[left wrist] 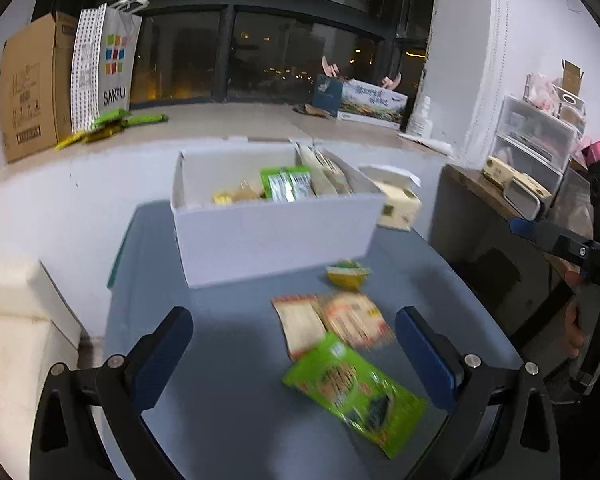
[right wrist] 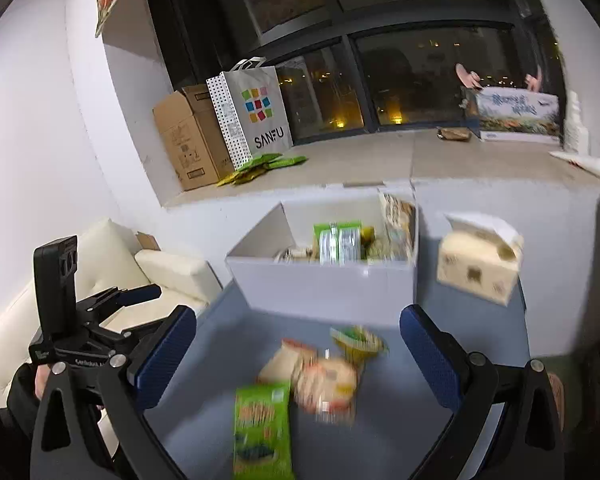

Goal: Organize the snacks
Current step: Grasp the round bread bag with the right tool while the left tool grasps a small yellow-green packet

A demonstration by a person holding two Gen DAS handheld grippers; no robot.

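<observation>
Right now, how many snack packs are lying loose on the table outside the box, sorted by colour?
Green pack: 1
Orange and white packs: 2
Yellow and green pack: 1
Total: 4 loose on the table, in front of the box.

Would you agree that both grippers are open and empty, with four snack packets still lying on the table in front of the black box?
Not quite: the box is white, not black, as the left wrist view shows. The rest holds: the left gripper and right gripper are open and empty, and four snack packets lie on the table before it.
</observation>
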